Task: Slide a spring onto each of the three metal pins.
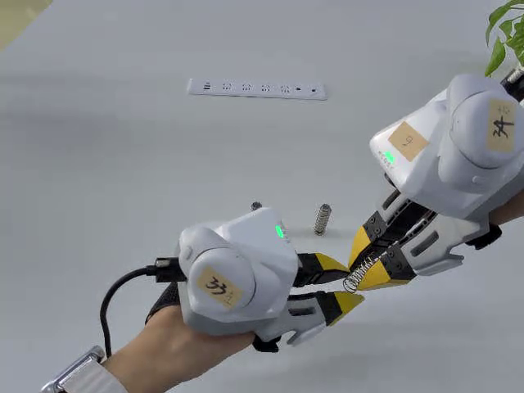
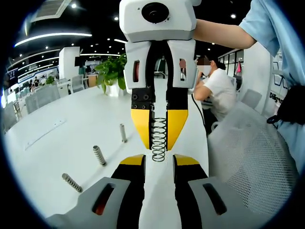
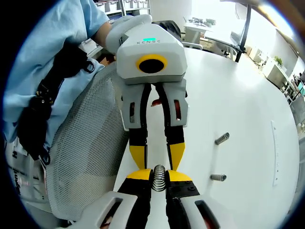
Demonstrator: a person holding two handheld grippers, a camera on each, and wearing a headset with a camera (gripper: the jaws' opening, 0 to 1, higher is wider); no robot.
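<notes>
Over the white counter (image 1: 123, 180), the right gripper (image 1: 366, 268) has its yellow-tipped jaws clamped on a spring (image 1: 355, 277), holding it in the air. The left gripper (image 1: 345, 281) faces it tip to tip, jaws apart, and the spring's free end points into their gap. Whether it touches them cannot be told.

The left gripper view lays out the whole row on the counter. There is a bare pin (image 2: 123, 132), a middle pin (image 2: 99, 155) sleeved in a spring, and a near pin (image 2: 71, 182) sleeved the same way. All three stand upright and apart from one another. The head view gives less: one sleeved pin stands clear beyond the grippers, and a dark tip just peeks over the left gripper's shell. The right gripper view catches two sleeved pins off to its right. It also shows a mesh chair (image 3: 86, 157) at the counter's edge beside a light blue sleeve (image 3: 57, 43).

Now the writing. A tan tag on the left gripper reads like a handwritten "33", and one on the right reads like "34". A second tan tag on the right is too small to read. Glass at the edge of the left gripper view carries lettering starting "Dilig".

A white power strip (image 1: 256, 88) lies far across the counter, with plant leaves (image 1: 508, 33) at the corner.
</notes>
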